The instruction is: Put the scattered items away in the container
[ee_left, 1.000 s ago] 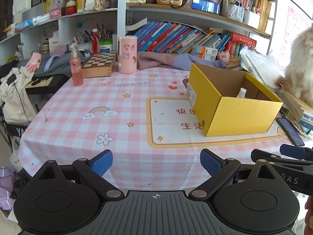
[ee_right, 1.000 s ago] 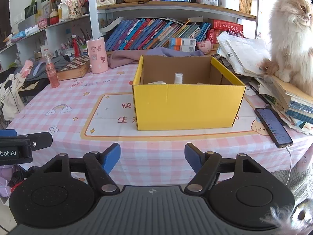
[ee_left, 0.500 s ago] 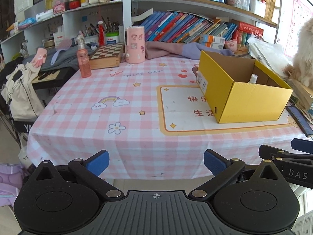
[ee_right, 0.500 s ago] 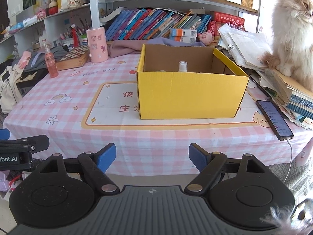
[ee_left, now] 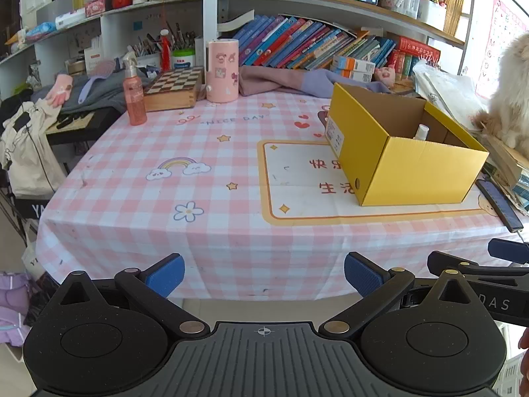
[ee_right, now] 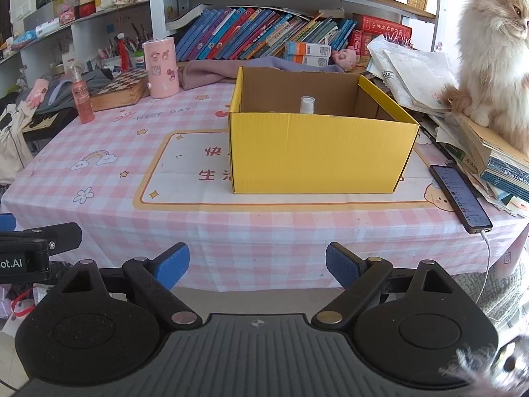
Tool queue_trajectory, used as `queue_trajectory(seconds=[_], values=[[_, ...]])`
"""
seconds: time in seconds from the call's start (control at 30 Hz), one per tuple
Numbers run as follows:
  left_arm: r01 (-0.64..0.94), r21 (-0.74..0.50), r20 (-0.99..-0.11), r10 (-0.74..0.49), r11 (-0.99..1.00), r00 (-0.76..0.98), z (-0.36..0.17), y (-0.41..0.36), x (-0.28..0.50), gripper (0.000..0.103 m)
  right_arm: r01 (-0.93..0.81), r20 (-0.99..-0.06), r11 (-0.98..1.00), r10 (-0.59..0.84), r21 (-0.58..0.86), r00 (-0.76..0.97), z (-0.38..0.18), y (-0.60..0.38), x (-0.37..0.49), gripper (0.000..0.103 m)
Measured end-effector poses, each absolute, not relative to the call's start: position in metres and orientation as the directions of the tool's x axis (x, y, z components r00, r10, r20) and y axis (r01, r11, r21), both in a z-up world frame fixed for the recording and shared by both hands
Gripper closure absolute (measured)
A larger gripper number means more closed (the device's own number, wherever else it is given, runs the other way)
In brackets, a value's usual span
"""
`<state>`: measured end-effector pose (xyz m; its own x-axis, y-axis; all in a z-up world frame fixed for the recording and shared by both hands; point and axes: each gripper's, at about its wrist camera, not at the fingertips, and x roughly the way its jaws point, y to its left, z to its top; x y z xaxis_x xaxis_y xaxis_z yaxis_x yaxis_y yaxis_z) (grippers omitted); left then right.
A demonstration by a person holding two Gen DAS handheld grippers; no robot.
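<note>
Left gripper (ee_left: 263, 276) wide open, empty. Right gripper (ee_right: 257, 266) empty, jaws just widening. Yellow box (ee_right: 317, 152) on table, white bottle (ee_right: 307, 105) inside.

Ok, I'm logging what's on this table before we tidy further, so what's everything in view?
box: one, yellow cardboard, open, on the tablecloth's printed panel
bottle cap: one, white, showing inside the box
spray bottle: one, pink, far left of the table
canister: one, pink with stickers, upright at the table's back
chessboard box: one, wooden, between the spray bottle and the canister
cloth: one, mauve, bunched behind the box
phone: one, dark, screen lit, right of the box
cat: one, cream, sitting on stacked books at right
tablecloth: one, pink check
left gripper: jaws open, nothing between
right gripper: jaws just been opening, nothing between
</note>
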<state>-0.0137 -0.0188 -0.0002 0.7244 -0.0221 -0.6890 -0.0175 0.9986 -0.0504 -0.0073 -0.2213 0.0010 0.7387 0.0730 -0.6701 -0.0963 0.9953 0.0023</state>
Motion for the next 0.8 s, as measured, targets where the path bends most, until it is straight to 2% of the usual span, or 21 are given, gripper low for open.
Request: queue_trajectory(seconds=[0.8], values=[[-0.034, -0.058, -0.707, -0.017, 0.998, 0.707, -0.0024, -0.0170, -0.0139, 0.000, -0.097, -0.670, 0.995, 0.073, 0.001, 0.739, 0.0009, -0.2200, -0.0079, 0.011]])
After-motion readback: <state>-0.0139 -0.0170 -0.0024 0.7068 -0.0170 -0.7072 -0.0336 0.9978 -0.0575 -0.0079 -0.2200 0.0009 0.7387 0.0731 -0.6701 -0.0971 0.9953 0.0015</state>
